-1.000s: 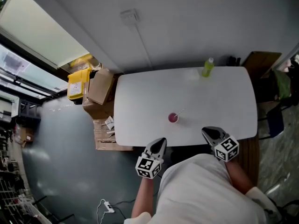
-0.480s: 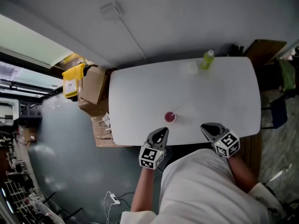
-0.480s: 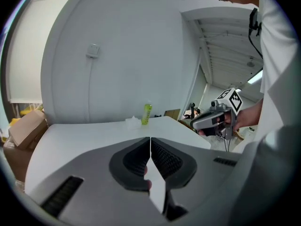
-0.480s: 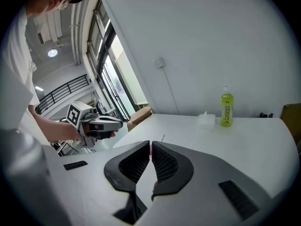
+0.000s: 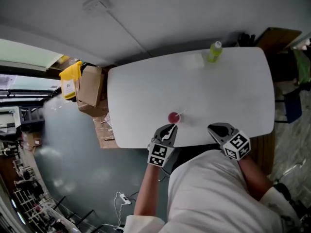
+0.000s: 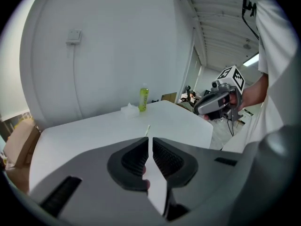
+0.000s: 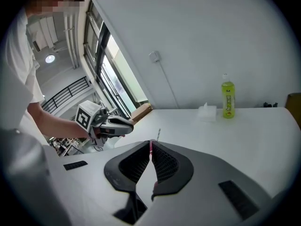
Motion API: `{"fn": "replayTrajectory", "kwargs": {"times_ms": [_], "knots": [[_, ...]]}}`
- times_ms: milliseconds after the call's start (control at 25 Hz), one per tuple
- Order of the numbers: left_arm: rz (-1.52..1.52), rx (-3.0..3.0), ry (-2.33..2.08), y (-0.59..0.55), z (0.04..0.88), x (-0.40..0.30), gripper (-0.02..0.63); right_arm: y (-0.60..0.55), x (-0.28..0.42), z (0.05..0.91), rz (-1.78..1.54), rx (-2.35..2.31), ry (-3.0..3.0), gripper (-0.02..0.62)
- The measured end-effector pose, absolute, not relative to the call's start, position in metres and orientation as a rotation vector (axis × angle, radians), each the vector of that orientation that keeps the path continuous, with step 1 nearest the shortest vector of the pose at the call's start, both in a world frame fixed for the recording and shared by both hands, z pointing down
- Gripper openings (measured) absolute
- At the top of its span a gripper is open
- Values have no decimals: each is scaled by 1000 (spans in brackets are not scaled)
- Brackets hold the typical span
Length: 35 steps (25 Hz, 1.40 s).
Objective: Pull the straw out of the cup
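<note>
A small pink cup (image 5: 173, 117) stands on the white table (image 5: 228, 91), close to its near edge, and a pale straw (image 5: 181, 112) leans out of it to the right. My left gripper (image 5: 168, 129) points at the cup from just below it. Its jaws are opening, with a narrow slit and nothing between them; in the left gripper view (image 6: 150, 139) the straw (image 6: 147, 130) shows just past the tips. My right gripper (image 5: 216, 128) hovers at the table edge to the right of the cup, jaws shut and empty (image 7: 151, 142). The straw (image 7: 159, 134) rises beyond them.
A green bottle (image 5: 214, 51) and a crumpled tissue (image 5: 194, 60) sit at the table's far edge. Cardboard boxes (image 5: 90, 85) and a yellow box (image 5: 69, 81) stand on the floor left of the table. A wall runs behind the table.
The left gripper has moved forward and down to the table edge, close to the cup, and its jaws have parted slightly. The right gripper has sunk a little.
</note>
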<state>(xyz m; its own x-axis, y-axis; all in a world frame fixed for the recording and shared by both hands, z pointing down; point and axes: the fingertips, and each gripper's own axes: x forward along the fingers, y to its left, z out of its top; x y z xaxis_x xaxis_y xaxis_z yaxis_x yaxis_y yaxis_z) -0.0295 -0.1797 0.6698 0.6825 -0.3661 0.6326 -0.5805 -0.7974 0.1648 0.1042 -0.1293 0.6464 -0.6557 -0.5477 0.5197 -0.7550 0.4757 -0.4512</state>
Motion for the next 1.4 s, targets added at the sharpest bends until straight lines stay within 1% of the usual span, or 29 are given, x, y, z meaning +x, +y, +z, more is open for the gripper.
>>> {"fn": "replayTrajectory", "kwargs": {"times_ms": [400,920,1160,1400], "knots": [[1029,2546,-645,-198,713,-8,57,-125,111,666,1049,1059,-2403,41],[1164,2483,-557,-207,761,6,124,-136,114,677,1105,1057,-2405,41],[1244,2494,-518,-209,780,8,121,-137,120,688,1144,1067,-2386,41],[1270,2522,-511,-209,782,12,78,-140,126,693,1181,1092,-2371,41]]}}
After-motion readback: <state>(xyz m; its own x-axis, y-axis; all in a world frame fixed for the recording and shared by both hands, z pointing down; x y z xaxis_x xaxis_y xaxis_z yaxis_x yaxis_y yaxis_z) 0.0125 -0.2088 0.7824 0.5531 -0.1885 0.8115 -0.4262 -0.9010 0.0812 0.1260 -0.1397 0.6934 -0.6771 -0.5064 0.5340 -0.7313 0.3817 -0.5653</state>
